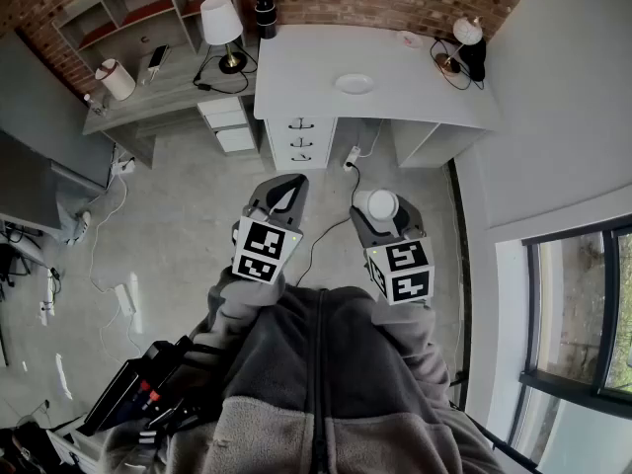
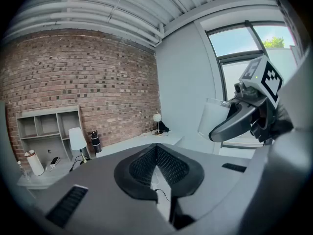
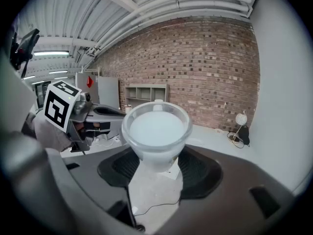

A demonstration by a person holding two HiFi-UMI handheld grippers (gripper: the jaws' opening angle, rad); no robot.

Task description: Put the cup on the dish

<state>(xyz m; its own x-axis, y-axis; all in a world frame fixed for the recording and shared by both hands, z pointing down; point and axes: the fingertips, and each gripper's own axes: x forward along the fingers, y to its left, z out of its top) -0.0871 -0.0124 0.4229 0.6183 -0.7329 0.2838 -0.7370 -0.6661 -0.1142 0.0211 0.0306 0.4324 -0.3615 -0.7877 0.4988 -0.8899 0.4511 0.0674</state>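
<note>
— What stands near the dish (image 1: 354, 84)?
— I see open desk (image 1: 296, 72) top all round it. The lamp (image 1: 466, 33) sits at the far right corner and the bottle (image 1: 265, 13) by the far left, both well apart.

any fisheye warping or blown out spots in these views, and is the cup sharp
Head view: strong fisheye, the desk looks bowed, light even. Left gripper view: dark round vignette, the window glares bright. Right gripper view: same vignette, the cup looms large and fairly sharp, the brick wall curves.
</note>
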